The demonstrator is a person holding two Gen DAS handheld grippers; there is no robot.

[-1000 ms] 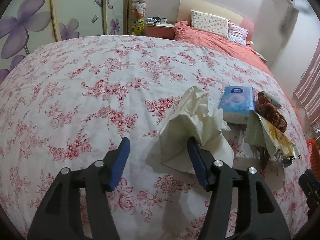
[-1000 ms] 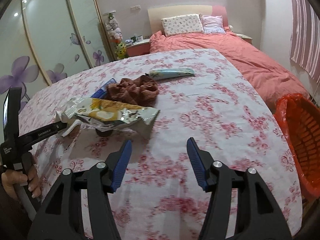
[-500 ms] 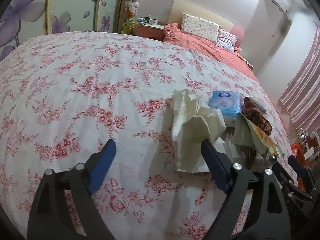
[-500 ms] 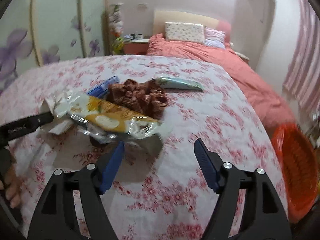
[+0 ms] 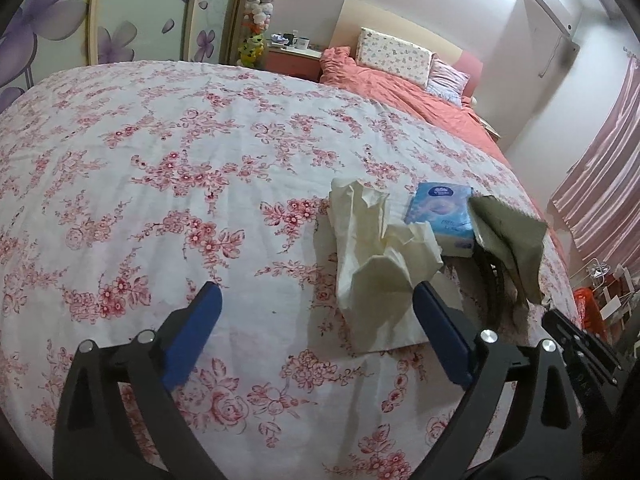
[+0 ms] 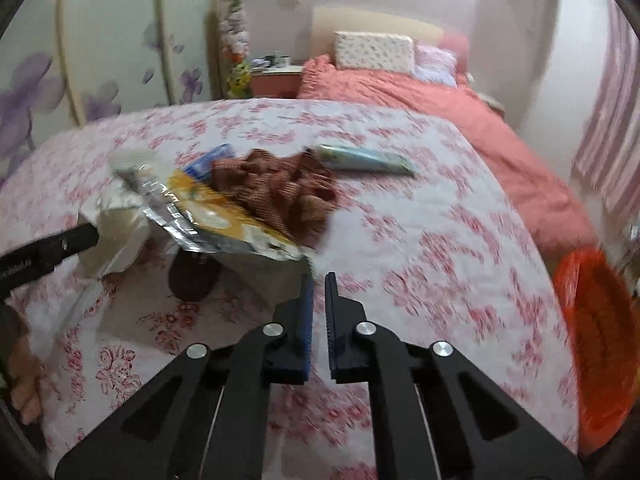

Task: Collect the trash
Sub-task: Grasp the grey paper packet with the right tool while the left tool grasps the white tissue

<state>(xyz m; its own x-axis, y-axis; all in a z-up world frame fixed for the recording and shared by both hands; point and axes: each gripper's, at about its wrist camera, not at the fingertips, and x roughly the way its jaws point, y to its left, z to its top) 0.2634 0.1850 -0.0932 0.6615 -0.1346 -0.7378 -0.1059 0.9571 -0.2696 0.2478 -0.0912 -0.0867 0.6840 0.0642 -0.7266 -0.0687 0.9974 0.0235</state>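
Crumpled cream paper napkin [image 5: 376, 256] lies just beyond the left gripper [image 5: 316, 300], its fingers opening wide; right gripper [image 6: 318, 280], fingers together, touches the foil snack wrapper's [image 6: 212, 220] corner on the floral-clothed desk [image 5: 160, 184].

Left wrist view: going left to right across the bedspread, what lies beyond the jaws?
Crumpled cream paper → blue tissue pack → grey-green back of the snack wrapper → orange basket at the right edge.

Right tongs [image 6: 318, 280] now closed on wrapper [image 6: 224, 220] corner; left tongs [image 5: 316, 300] opening.
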